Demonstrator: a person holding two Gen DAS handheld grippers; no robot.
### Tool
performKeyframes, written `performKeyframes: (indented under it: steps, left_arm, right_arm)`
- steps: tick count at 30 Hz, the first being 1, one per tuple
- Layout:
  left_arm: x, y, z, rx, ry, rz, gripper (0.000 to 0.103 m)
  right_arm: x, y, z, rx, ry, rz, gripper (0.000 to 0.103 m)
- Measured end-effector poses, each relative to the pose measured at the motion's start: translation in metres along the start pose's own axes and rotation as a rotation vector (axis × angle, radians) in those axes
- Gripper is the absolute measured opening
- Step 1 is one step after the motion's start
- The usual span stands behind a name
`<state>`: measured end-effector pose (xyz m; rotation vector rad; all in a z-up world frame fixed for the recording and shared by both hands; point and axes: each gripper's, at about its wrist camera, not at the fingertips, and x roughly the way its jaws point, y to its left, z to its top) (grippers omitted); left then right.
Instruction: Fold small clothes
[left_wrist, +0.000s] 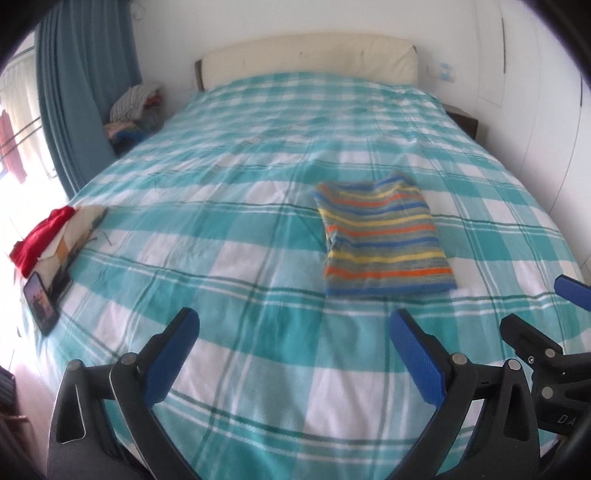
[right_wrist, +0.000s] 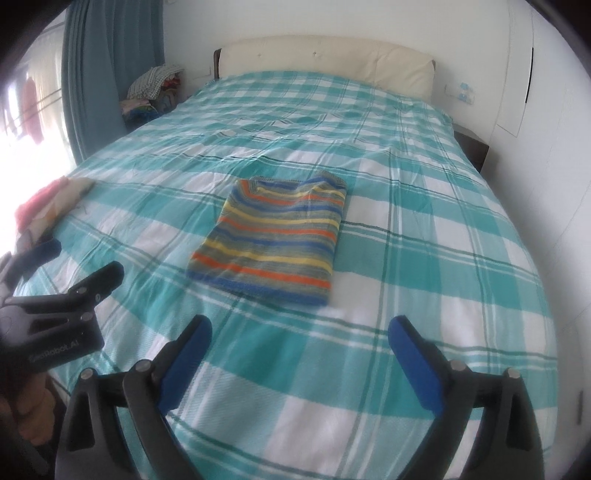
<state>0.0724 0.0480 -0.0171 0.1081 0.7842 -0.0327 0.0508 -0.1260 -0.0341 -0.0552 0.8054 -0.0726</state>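
A folded sweater (left_wrist: 384, 240) with orange, yellow, blue and grey stripes lies flat on the teal-and-white checked bedspread (left_wrist: 229, 229). In the right wrist view the sweater (right_wrist: 273, 240) sits just beyond the fingers, slightly left of centre. My left gripper (left_wrist: 295, 317) hovers over the near part of the bed, open and empty, with the sweater ahead and to its right. My right gripper (right_wrist: 300, 323) is open too, nothing between its blue pads, short of the sweater's near hem. Each gripper shows at the edge of the other's view.
A red garment (left_wrist: 40, 236) on a small stack of cloth lies at the bed's left edge, with a phone (left_wrist: 40, 302) beside it. A heap of clothes (left_wrist: 133, 110) sits by the blue curtain (left_wrist: 81, 92). A cream headboard (left_wrist: 306, 55) and a dark nightstand (left_wrist: 465, 122) stand at the far end.
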Motion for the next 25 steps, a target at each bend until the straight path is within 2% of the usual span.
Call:
performKeyframes:
  steps: [4, 10, 17, 21, 25]
  left_arm:
    - [-0.009, 0.001, -0.004, 0.004, 0.0, 0.015, 0.103]
    - [-0.015, -0.005, 0.001, 0.034, -0.015, 0.027, 0.103]
    - [-0.012, 0.0, 0.003, 0.011, 0.003, -0.009, 0.103]
    - [-0.014, 0.003, 0.003, -0.015, -0.01, 0.005, 0.103]
    - [-0.018, -0.001, 0.005, 0.003, -0.021, 0.011, 0.103]
  right_arm:
    - [-0.014, 0.008, -0.002, -0.012, 0.005, 0.001, 0.095]
    - [-0.031, 0.016, 0.006, -0.037, -0.02, -0.042, 0.095]
    - [-0.029, 0.009, 0.006, -0.019, -0.015, -0.064, 0.096]
    - [-0.03, 0.006, 0.006, -0.016, -0.018, -0.067, 0.096]
    - [-0.03, 0.006, 0.007, -0.017, -0.02, -0.061, 0.096]
